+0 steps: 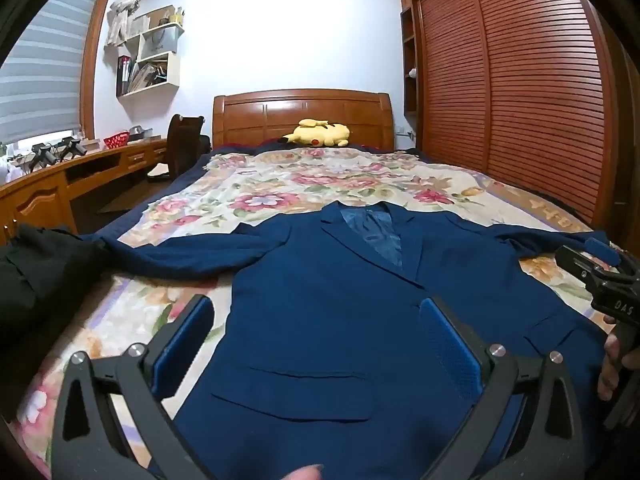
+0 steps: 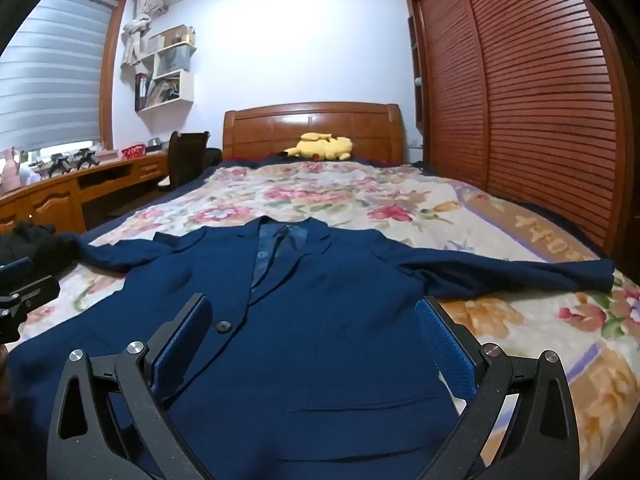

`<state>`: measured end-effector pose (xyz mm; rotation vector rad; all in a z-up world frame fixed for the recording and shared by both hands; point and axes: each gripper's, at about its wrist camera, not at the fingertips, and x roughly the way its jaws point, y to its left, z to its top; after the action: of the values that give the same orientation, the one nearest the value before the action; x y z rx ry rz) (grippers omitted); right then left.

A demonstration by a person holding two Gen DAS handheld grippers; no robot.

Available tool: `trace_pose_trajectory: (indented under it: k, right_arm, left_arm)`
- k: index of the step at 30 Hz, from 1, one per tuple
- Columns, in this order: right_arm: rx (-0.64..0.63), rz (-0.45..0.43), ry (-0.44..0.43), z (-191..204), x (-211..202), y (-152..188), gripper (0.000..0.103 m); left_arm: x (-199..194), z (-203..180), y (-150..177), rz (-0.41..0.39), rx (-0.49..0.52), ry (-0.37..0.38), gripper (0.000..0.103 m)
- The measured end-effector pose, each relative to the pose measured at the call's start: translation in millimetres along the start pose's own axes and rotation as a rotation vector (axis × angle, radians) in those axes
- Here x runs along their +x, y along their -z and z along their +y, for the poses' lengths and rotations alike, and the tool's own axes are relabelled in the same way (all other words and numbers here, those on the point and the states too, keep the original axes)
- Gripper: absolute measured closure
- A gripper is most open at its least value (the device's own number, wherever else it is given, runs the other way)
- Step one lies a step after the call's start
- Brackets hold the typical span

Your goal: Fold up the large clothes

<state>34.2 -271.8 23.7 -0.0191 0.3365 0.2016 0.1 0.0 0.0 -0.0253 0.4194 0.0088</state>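
Both open jaws hover above the blue jacket [image 1: 340, 300], apart.

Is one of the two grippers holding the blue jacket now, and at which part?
Nothing is held. The left gripper and the right gripper are both open above the blue jacket, which lies flat on the bed.

Yellow plush toy [image 1: 318, 133] against wooden headboard [image 1: 302, 114]. Floral bedspread [image 1: 288, 188] beneath; slatted wardrobe [image 1: 516, 92] right, desk [image 1: 60, 176] left.
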Motion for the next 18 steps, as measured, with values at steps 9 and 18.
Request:
trace_pose_trajectory:
  k: [9,18]
  right_arm:
    - [0.005,0.007,0.0,0.8,-0.2,0.5,0.0]
    - [-0.005,0.007,0.005,3.0,2.4,-1.3,0.0]
  left_arm:
    - [-0.9,-0.1,0.9,-0.029,0.013,-0.003,0.0]
    - [-2.2,-9.0,0.9,-0.038,0.011,-0.004,0.0]
